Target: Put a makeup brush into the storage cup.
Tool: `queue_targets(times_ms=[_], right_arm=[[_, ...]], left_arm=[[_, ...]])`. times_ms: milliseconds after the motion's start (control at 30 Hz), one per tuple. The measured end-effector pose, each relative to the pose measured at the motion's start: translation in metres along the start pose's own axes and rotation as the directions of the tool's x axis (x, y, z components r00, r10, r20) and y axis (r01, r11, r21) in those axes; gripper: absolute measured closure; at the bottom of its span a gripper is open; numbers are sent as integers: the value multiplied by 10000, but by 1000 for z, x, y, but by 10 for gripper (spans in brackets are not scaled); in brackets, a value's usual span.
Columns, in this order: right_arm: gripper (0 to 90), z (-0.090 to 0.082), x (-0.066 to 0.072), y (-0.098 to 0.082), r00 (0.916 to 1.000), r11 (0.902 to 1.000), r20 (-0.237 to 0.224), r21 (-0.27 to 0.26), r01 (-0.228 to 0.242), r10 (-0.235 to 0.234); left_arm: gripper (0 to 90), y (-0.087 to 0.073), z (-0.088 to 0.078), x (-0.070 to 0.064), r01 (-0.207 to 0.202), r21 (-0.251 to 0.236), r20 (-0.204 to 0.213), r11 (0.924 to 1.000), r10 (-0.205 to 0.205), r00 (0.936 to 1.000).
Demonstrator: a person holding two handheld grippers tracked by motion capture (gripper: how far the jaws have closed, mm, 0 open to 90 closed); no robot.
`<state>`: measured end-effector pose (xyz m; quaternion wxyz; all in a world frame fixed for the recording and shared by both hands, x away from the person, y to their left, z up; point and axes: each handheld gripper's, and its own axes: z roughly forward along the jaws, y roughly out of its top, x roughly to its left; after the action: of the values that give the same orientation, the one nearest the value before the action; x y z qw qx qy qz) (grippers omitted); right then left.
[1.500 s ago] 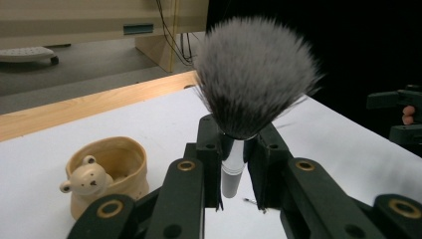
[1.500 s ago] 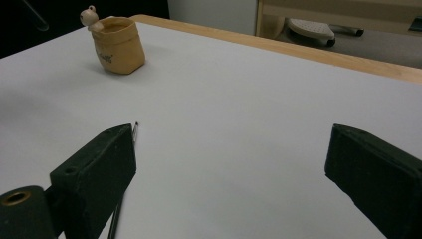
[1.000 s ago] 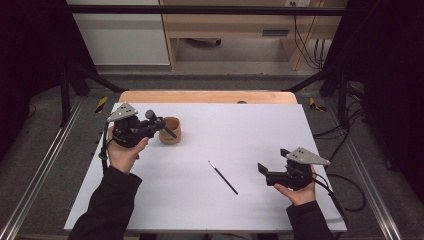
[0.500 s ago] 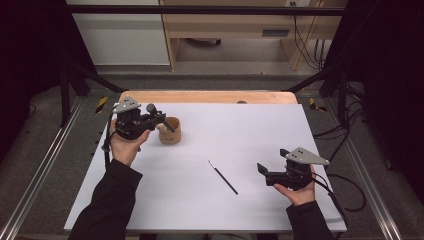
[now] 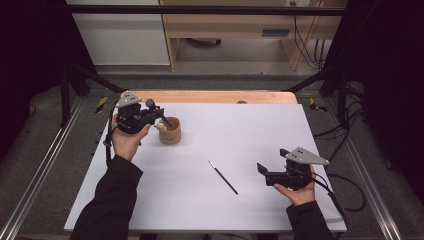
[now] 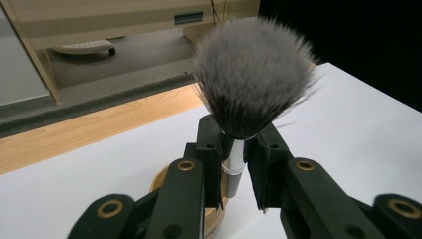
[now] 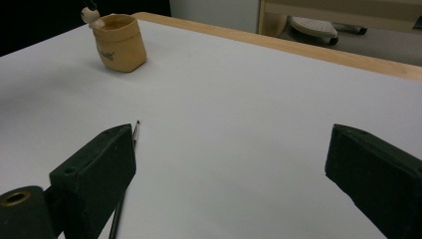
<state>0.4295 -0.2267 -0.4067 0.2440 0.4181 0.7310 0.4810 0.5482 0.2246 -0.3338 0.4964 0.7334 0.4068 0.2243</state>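
1. Wooden cup, small and tan, stands upright on the white counter toward its far left; in the right gripper view it shows at upper left, with a pale bead-like piece touching its rim.
2. Powder brush, with grey-and-black bristles and a pale handle, is clenched by the handle between the pads of the left tongs, bristles pointing up and away from the hand. In the high view the left tongs hang just beside and above the cup, and the dark handle slants down toward the cup's mouth.
3. Thin black brush lies flat near the middle of the counter, apart from both hands; in the right gripper view its tip passes beside the near jaw.
4. Right tongs rest low at the right of the counter, jaws spread wide with nothing between them.
5. Work in hand, as judged: seating the powder brush in the cup, handle first.
6. Risks, as judged:
   - The cup looks light, so a handle striking its wall could tip it or push it along the counter.
   - The grip sits close under the heavy bristle head, so the brush may pivot between the pads and miss the mouth.
   - Letting go before the handle is well inside could drop the brush onto the counter.
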Motion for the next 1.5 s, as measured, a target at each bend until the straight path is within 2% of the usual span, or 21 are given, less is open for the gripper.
queue_targets(times_ms=[300, 700, 1167, 1500], right_arm=[[62, 1, 1, 0, 10000, 10000, -12, 35, 11, -11], [62, 2, 1, -1, 10000, 10000, -45, 59, 17, -17], [62, 2, 1, -1, 10000, 10000, -60, 74, 57, -57], [62, 2, 1, -1, 10000, 10000, -54, 81, 43, -42]], left_arm=[[766, -3, 12, 6, 18, 137, -368, 9999, -13, 9993], [766, -8, 27, 10, -4, 478, -619, 9989, 34, 9981], [766, -16, 35, 13, -15, 781, -688, 9969, 69, 9976], [767, -22, 43, 11, -183, 1110, -700, 9936, 262, 9972]])
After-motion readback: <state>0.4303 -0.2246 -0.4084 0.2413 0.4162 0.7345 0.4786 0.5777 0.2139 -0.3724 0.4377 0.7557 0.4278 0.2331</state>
